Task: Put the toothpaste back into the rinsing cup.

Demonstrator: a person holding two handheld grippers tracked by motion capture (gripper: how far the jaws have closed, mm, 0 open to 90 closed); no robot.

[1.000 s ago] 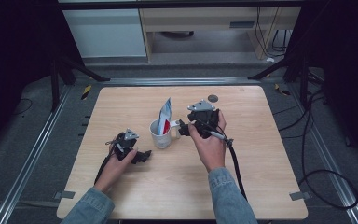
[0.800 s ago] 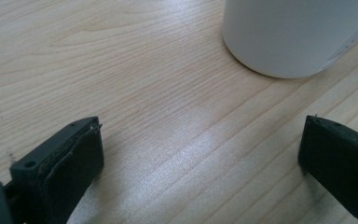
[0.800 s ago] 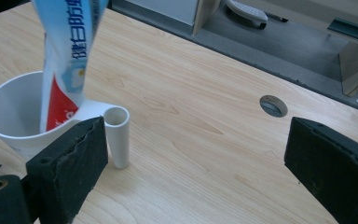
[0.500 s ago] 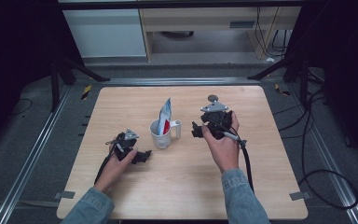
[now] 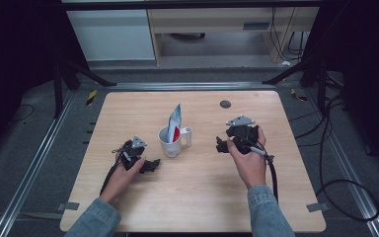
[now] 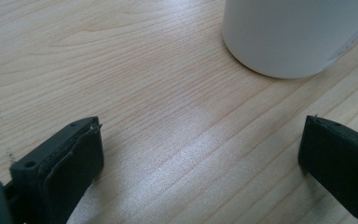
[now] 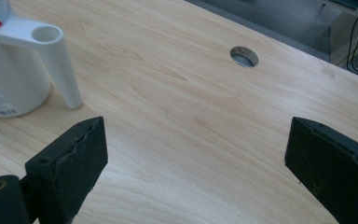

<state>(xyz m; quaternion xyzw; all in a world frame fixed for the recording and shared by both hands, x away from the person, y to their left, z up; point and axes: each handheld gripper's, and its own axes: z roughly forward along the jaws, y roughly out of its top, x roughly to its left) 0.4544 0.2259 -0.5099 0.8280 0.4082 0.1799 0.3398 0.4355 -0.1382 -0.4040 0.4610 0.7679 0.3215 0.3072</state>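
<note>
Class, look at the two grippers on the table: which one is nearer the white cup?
The left gripper: it sits close beside the white cup, at its lower left. The right gripper is farther off, beyond the cup's handle side.

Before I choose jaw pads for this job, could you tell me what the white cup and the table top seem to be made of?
The white cup looks like smooth moulded plastic: a matte, even wall, and a tubular handle post formed in one piece with it. It could be glazed ceramic, though. The table looks like pale wood or wood-look laminate: straight printed-like grain with a soft sheen.
</note>
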